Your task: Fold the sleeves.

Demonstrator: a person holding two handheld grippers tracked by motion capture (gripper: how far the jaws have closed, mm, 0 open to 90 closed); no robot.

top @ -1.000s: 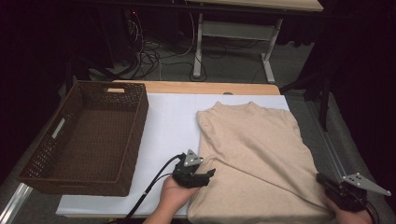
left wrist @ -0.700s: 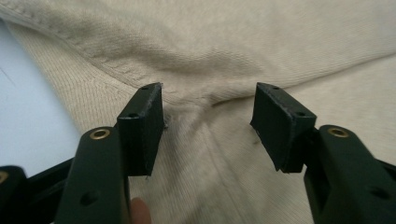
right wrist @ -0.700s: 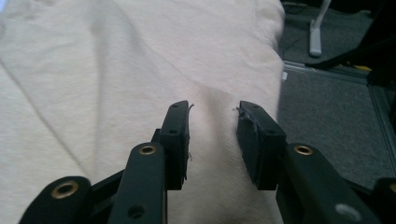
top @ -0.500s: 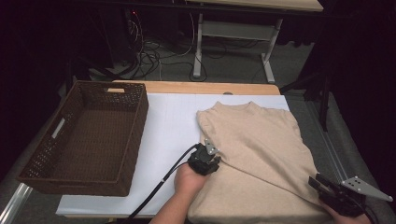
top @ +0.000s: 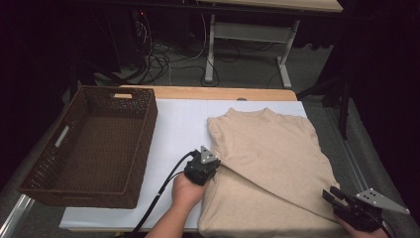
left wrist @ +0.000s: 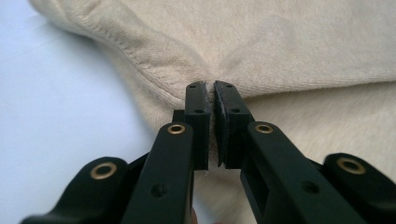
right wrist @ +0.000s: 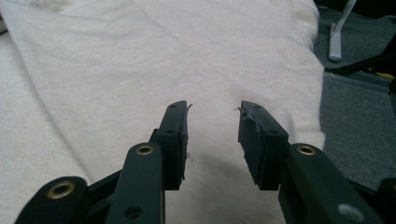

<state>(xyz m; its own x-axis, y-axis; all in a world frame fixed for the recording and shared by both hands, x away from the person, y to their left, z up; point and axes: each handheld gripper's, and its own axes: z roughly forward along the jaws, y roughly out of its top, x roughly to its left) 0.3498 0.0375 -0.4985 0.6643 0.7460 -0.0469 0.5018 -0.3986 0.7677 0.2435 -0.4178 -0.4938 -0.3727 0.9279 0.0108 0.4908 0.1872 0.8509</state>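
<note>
A beige sweater (top: 267, 144) lies flat on the white table cover, a sleeve folded slantwise across its lower body. My left gripper (top: 216, 167) sits at the sweater's left edge where that fold starts. Its jaws have just been closing, and in the left gripper view the left gripper (left wrist: 210, 88) is shut with the seamed edge of the sweater (left wrist: 280, 46) pinched between the pads. My right gripper (top: 331, 194) hovers at the sweater's lower right corner. Its jaws have just been opening; the right gripper (right wrist: 212, 114) stands open over the sweater (right wrist: 140, 60), nothing between them.
An empty brown wicker basket (top: 148, 124) stands on the left of the table. The white cover (top: 183, 124) lies bare between basket and sweater. Grey floor (right wrist: 355, 107) drops off beyond the table's right edge. Cables and desk legs lie behind the table.
My left gripper moved away from the person onto the sweater's left edge and closed on it. My right gripper's jaws parted and it shifted slightly left.
</note>
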